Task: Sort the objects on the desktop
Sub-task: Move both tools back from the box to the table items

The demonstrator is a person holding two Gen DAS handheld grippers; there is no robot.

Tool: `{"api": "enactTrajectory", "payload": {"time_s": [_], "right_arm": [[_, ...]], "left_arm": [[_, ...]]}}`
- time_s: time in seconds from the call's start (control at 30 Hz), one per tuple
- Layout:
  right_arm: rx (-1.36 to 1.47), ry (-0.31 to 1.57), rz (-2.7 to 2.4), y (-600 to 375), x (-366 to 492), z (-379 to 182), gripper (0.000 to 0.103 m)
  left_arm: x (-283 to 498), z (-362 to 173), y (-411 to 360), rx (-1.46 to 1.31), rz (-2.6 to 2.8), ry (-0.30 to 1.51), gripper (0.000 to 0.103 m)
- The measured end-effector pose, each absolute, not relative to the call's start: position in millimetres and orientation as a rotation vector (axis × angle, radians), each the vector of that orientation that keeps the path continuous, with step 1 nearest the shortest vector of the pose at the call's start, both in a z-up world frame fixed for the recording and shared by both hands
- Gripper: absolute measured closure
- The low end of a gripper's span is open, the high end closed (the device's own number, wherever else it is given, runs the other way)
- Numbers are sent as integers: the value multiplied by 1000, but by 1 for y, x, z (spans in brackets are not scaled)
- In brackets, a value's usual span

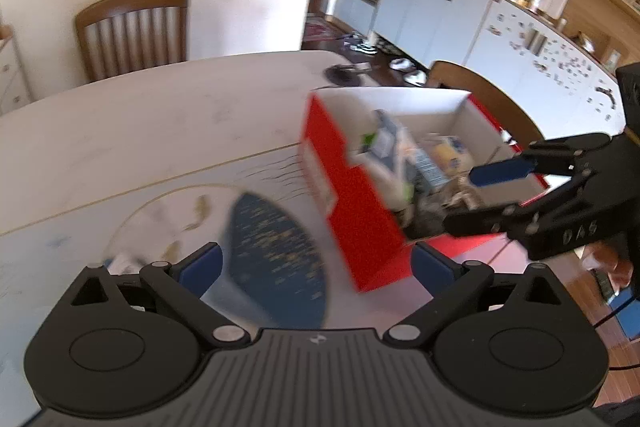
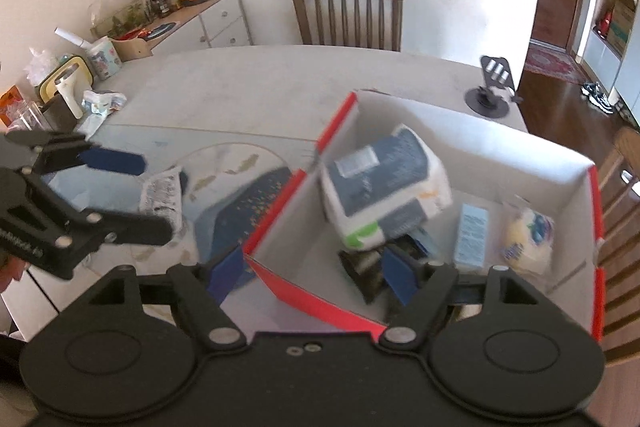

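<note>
A red box with a white inside (image 1: 344, 183) (image 2: 520, 155) stands on the table. In it lie a white and dark blue pack (image 2: 384, 183), a light blue carton (image 2: 472, 231), a yellow round thing in plastic (image 2: 528, 239) and a dark object (image 2: 368, 267). My right gripper (image 2: 316, 275) is open and empty over the box's near corner; it also shows in the left wrist view (image 1: 460, 199). My left gripper (image 1: 316, 263) is open and empty above the mat; it also shows in the right wrist view (image 2: 152, 195). A white printed packet (image 2: 160, 195) lies on the mat by it.
A placemat with a dark blue oval (image 1: 276, 251) lies left of the box. A black phone stand (image 2: 490, 87) is at the table's far corner. Chairs (image 2: 348, 15) stand around the table. Tissues and cups (image 2: 80, 95) crowd the far left edge.
</note>
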State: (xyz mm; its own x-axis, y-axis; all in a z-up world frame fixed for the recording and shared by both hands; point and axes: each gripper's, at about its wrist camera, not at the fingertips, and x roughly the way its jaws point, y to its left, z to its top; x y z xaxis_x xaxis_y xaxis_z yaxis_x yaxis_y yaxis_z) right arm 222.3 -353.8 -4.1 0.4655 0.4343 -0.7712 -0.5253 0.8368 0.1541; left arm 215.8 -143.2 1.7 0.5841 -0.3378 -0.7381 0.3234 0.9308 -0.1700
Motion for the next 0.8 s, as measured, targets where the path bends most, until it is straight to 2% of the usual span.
{"api": "enactTrajectory", "payload": {"time_s": [0.4, 0.8], "right_arm": [[-152, 902, 680, -269, 221, -6, 24], [-157, 927, 711, -204, 220, -23, 24]], "left_arm": [[178, -19, -54, -101, -241, 892, 2], [153, -47, 0, -148, -175, 941, 2]]}}
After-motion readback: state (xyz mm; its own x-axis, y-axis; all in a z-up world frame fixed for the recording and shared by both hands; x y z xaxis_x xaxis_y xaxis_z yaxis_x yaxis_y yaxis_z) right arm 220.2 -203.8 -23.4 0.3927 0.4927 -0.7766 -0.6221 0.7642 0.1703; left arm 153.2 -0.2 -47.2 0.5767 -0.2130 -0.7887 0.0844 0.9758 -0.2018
